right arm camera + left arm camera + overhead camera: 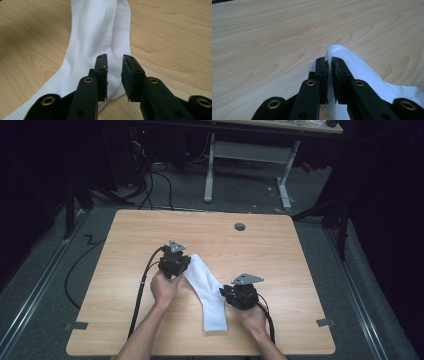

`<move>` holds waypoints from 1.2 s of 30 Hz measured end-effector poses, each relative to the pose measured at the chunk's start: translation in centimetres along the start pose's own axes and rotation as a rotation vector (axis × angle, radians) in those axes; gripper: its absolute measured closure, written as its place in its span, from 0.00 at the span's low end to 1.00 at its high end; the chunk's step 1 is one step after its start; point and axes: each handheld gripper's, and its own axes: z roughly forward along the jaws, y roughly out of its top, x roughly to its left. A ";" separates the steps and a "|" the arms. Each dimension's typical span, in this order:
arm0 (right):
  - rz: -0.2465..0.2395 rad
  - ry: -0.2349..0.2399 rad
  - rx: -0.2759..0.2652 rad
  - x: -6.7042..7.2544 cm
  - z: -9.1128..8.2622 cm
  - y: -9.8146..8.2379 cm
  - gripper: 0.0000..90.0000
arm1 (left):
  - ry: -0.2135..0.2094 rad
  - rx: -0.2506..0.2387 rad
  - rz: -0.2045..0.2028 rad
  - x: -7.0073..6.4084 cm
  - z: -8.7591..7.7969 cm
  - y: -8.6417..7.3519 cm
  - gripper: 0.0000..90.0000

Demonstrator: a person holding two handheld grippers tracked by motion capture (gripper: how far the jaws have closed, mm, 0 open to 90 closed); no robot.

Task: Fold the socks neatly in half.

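White sock (207, 295) lies flat on the desk (125, 235) between the 2 tongs in the high view. In the left gripper view, the left tongs (330, 62) pinch its toe end. In the right gripper view, the right tongs (115, 58) hover parted above the heel, gripping nothing. A one-ended pull could drag, bunch or twist the sock.

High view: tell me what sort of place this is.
Probably a lab or recording workspace: a light wooden table on grey carpet, a desk frame with tangled cables behind, dark curtains around, and a white sock being handled.
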 end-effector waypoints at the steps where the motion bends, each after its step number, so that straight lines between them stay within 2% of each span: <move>1: 0.002 -0.009 -0.002 0.0 0.2 0.0 0.78 | 0.002 0.002 0.008 0.0 0.0 0.0 0.92; 5: -0.007 -0.021 0.029 -0.1 1.3 -0.1 0.76 | 0.008 0.014 0.020 0.1 0.0 -0.1 0.92; 8: 0.010 -0.014 0.064 -0.4 2.1 -0.2 0.77 | 0.004 0.006 0.011 0.1 0.0 -0.1 0.92; 10: 0.017 -0.002 0.086 -0.7 2.5 -0.3 0.81 | 0.002 0.005 0.012 0.1 0.0 -0.1 0.92; 12: 0.017 0.012 0.085 -0.8 2.5 -0.4 0.87 | 0.002 0.005 0.015 0.1 0.0 -0.1 0.92; 15: -0.018 0.015 0.091 -0.7 2.4 -0.3 0.97 | 0.002 0.001 0.013 0.1 -0.2 0.0 0.92; 28: -0.050 0.001 0.005 -0.5 0.3 0.0 0.99 | -0.004 -0.031 -0.009 0.3 -0.4 0.2 0.92; 32: -0.042 -0.007 0.003 -0.7 0.0 -0.1 0.99 | 0.009 -0.029 -0.015 0.3 0.3 0.1 0.91; 36: -0.037 -0.022 0.017 -1.0 0.4 -0.4 0.99 | 0.018 -0.003 -0.016 0.2 1.5 -0.2 0.91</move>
